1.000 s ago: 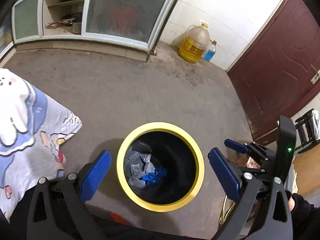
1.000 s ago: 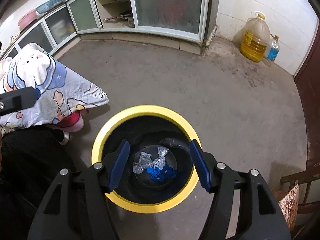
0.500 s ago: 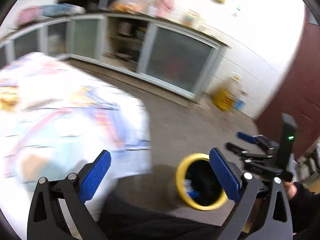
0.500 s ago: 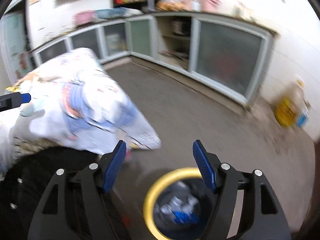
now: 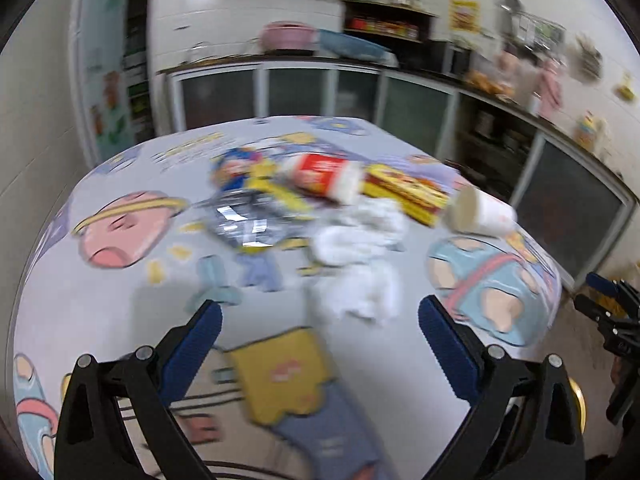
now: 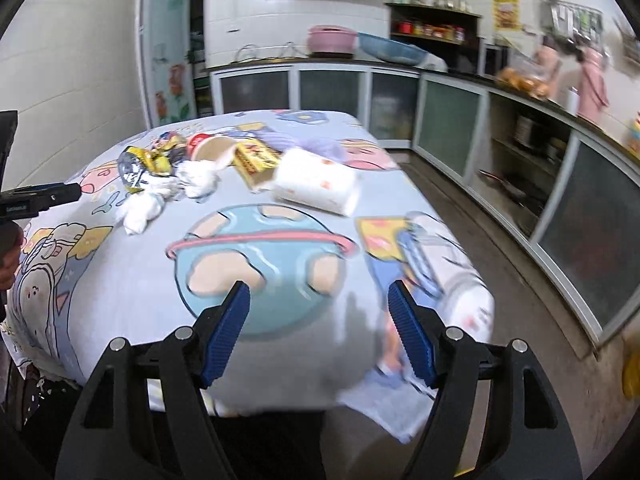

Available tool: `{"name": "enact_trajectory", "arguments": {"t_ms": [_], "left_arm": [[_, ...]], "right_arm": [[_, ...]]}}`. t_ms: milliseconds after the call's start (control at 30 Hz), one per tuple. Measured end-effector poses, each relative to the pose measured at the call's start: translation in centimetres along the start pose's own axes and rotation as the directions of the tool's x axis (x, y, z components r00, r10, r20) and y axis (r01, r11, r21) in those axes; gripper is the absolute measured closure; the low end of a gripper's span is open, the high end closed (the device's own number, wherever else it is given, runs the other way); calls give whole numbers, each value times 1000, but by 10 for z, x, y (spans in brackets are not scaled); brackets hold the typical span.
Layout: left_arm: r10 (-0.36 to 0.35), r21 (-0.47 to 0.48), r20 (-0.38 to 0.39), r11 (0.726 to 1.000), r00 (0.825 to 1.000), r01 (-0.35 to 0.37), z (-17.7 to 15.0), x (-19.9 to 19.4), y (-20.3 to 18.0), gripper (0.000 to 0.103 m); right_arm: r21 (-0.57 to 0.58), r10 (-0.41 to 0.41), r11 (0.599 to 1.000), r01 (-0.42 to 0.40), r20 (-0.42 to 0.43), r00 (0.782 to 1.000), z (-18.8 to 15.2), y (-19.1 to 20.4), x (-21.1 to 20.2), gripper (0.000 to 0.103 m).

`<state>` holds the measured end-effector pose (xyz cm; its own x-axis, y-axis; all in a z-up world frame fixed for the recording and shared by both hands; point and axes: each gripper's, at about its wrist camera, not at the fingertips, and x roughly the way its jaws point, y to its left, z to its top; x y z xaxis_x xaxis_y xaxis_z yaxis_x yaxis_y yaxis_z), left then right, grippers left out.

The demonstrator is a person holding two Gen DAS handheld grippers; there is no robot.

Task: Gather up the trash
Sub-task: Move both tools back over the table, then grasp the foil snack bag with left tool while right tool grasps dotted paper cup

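Trash lies on the cartoon tablecloth (image 5: 120, 300): crumpled white tissues (image 5: 360, 248), a silver foil wrapper (image 5: 244, 220), a red-and-white paper cup (image 5: 324, 176) on its side, a yellow-red box (image 5: 404, 192) and a white paper cup (image 5: 480, 210). My left gripper (image 5: 320, 344) is open and empty over the table's near edge, just short of the tissues. In the right wrist view the white cup (image 6: 316, 186), the tissues (image 6: 144, 208) and the box (image 6: 256, 158) lie farther off. My right gripper (image 6: 318, 332) is open and empty above the table's front edge.
Kitchen cabinets (image 6: 452, 120) with glass doors run along the back and right walls. A fridge (image 6: 164, 68) stands at the back left. Bare concrete floor (image 6: 520, 280) lies right of the table. The yellow bin rim (image 5: 578, 400) shows low at right.
Both grippers have swung up and away from the yellow bin on the floor and now face the table with the trash. Both stay open and empty.
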<state>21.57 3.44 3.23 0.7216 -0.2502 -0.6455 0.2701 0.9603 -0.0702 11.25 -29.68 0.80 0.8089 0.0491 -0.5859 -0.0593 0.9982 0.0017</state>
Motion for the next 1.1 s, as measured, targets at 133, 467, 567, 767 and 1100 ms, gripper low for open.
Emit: {"name": "enact_trajectory", "arguments": {"t_ms": [133,467,567,767,1100], "left_arm": [[61,-36,7,998,998,-61,2,5,32,8],[73,-65,-6,995,997,-73,18,41,44,8],[81,-56,-3,995,997,-81,20,49,44,8],[126,-52,5,991,992,-126,37,62,53,8],[139,1,-58,990,989,-139,52,97,65,8]], "right_arm": [[-16,-4,1000,4,-19,1000,19,6,30,32],[87,-29,996,32,-41,999,51,-16,69,23],[120,20,993,-14,-48,999,59,-16,76,14],[135,-27,990,34,-51,998,76,-10,89,8],[223,-15,974,42,-121,992,83,-11,123,8]]}}
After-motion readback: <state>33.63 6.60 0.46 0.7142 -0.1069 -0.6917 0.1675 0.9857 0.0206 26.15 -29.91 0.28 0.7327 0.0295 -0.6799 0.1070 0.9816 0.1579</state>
